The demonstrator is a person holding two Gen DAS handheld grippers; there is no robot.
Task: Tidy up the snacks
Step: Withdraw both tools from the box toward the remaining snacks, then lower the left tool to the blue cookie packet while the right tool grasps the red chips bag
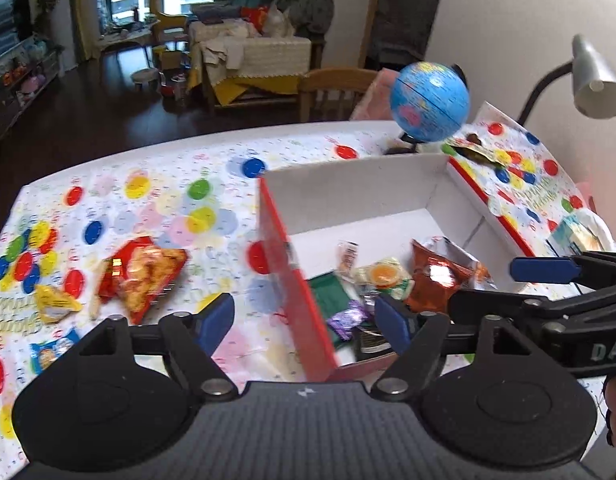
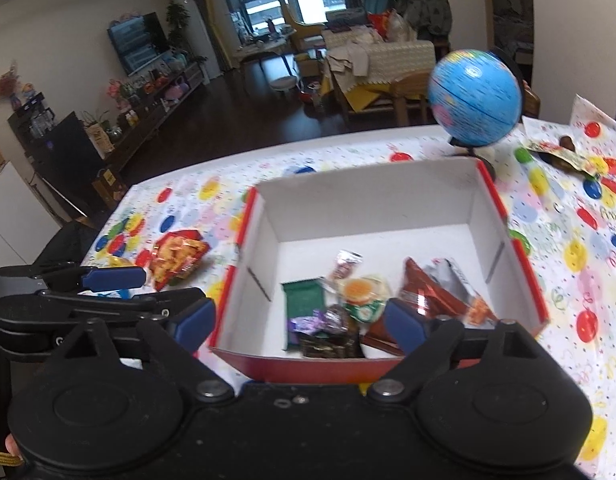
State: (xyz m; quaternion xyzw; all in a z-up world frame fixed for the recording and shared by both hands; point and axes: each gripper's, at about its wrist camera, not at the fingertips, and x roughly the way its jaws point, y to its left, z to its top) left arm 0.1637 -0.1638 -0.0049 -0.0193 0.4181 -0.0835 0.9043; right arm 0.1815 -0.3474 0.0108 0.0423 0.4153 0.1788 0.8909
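Box [image 2: 372, 204]: walls upright, far half bare.
Tabletop [image 1: 156, 216]: open left.
Tools — left tool [image 1: 304, 320], right tool [image 2: 300, 326]: released, empty.
Labels: blurred, possibly unreadable.

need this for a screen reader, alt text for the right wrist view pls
The right gripper hangs open and empty over a red box holding several snack packets. A globe stands behind it on a balloon-print tablecloth.
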